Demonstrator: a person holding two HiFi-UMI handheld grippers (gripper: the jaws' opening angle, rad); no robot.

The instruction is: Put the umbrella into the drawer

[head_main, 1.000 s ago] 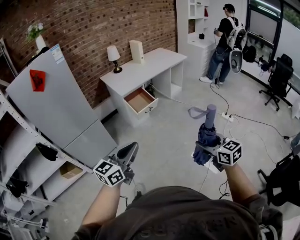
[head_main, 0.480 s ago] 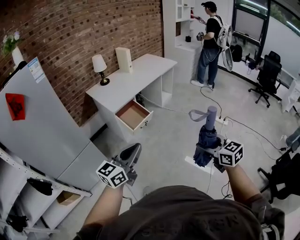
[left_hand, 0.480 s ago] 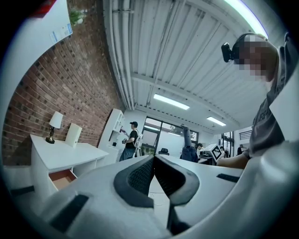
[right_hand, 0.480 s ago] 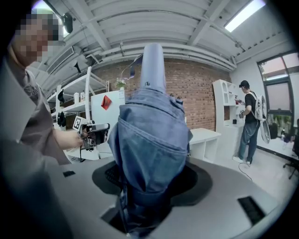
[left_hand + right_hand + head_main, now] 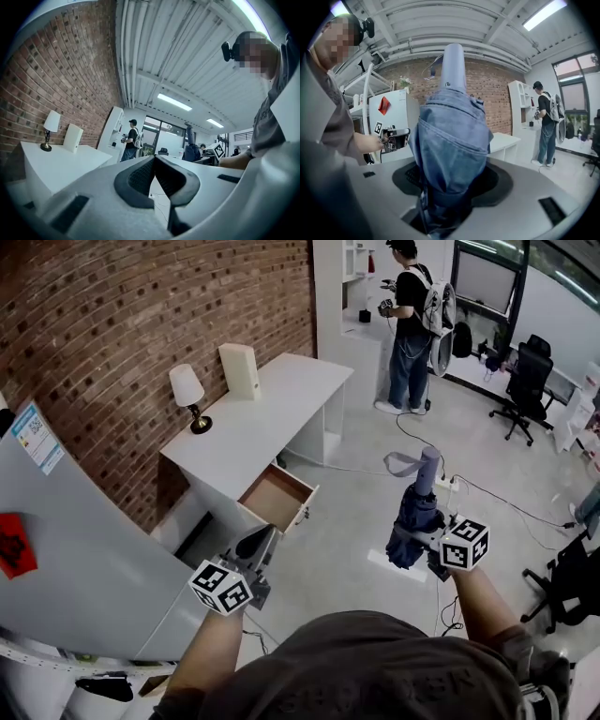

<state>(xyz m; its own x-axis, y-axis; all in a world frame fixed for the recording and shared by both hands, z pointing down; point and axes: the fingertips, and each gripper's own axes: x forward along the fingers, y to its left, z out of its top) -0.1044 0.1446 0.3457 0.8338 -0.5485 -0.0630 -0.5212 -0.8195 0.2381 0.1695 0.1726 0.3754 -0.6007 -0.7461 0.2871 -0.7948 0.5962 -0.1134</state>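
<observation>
A folded blue umbrella (image 5: 415,512) with a grey handle (image 5: 427,465) stands upright in my right gripper (image 5: 412,542), whose jaws are shut on its lower part. In the right gripper view the umbrella (image 5: 452,140) fills the middle between the pads. My left gripper (image 5: 258,546) is shut and holds nothing; its pads meet in the left gripper view (image 5: 154,158). The open wooden drawer (image 5: 278,495) juts out of the white desk (image 5: 272,413), just beyond the left gripper and to the left of the umbrella.
A lamp (image 5: 187,390) and a white box (image 5: 241,369) stand on the desk by the brick wall. A grey cabinet (image 5: 75,549) is at the left. A person (image 5: 410,324) stands at the far shelves. Cables and a power strip (image 5: 441,486) lie on the floor, with an office chair (image 5: 525,381) at the right.
The desk and its open drawer have come nearer and lower in the head view. Both grippers moved along with me; the umbrella stays upright in the right one.
</observation>
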